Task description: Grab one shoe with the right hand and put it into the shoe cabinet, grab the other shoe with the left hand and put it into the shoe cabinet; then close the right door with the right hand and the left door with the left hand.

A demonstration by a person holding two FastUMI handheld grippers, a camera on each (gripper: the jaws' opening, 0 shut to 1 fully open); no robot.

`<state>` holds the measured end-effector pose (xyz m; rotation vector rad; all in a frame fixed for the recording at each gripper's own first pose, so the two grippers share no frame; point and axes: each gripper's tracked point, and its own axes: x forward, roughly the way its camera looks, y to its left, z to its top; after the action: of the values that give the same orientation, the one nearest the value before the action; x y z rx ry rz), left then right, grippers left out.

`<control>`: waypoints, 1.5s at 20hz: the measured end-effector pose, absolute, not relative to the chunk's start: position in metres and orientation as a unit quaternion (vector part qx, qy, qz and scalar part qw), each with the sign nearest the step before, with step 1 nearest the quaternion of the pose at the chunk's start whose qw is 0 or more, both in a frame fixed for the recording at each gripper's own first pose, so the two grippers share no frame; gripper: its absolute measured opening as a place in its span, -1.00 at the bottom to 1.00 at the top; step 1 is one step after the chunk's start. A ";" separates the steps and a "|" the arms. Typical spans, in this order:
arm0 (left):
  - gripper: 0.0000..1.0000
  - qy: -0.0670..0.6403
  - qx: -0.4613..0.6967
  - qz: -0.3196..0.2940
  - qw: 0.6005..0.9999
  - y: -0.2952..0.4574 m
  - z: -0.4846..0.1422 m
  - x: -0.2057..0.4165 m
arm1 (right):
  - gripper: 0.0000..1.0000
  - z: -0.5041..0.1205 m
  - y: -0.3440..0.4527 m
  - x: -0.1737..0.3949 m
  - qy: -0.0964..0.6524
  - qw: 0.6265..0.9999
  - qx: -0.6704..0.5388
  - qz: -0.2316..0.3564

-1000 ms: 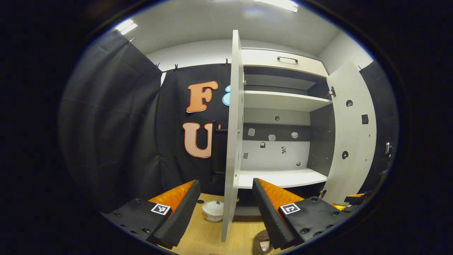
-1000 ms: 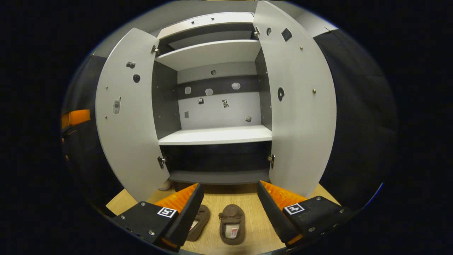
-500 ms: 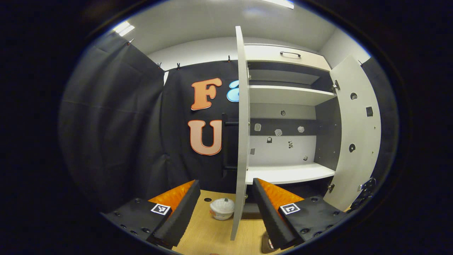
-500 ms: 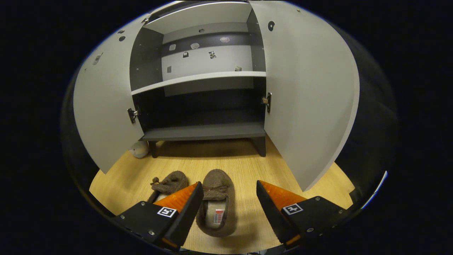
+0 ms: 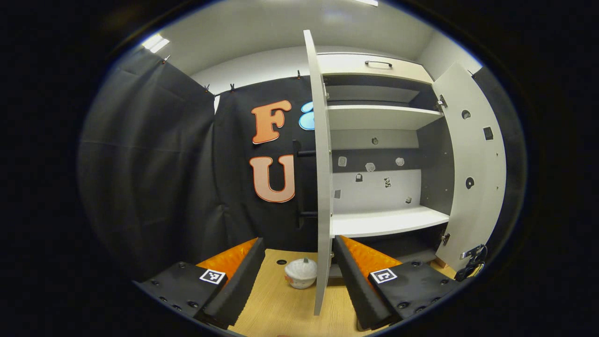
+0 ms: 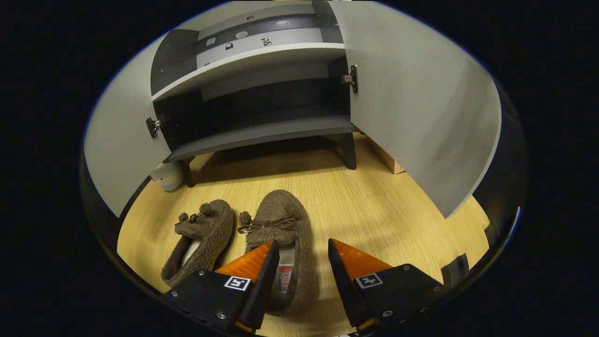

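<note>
Two brown fuzzy slippers lie side by side on the wooden floor in front of the open shoe cabinet [image 6: 262, 135]. In the right gripper view the left shoe [image 6: 201, 234] lies apart from the fingers. My right gripper [image 6: 302, 243] is open and low over the right shoe [image 6: 278, 220]: one finger is above the shoe's opening, the other outside its right edge. In the left gripper view my left gripper [image 5: 298, 241] is open, holds nothing and faces the left door [image 5: 320, 187] edge-on.
Both grey doors stand wide: left door [image 6: 121, 154], right door [image 6: 421, 107]. A pale shelf [image 6: 248, 58] sits above the dark bottom shelf. A small white round object [image 5: 301, 273] lies on the floor by the cabinet's left leg. A wooden block [image 6: 388, 161] sits behind the right door.
My right gripper has dropped and tilted down onto the right shoe, and its fingers have narrowed a little. The left gripper has shifted only slightly, staying open.
</note>
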<state>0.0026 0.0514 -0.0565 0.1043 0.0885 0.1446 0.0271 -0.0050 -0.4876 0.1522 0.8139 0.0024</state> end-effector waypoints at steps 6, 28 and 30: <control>0.87 0.050 0.055 0.069 0.995 0.050 -0.062 0.004 | -0.20 -0.516 0.002 0.024 0.436 0.896 0.079 0.007; 0.87 0.056 0.036 0.015 0.998 0.021 -0.077 0.002 | -0.96 -0.272 0.031 0.110 0.323 0.938 0.125 -0.017; 0.92 0.057 0.034 0.004 0.998 0.013 -0.079 0.002 | -0.96 -0.249 0.036 0.133 0.311 0.941 0.131 -0.016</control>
<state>0.0017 0.0131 -0.0788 0.0684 0.1144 0.0077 0.1331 0.0356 -0.2488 0.2673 0.6352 -0.0328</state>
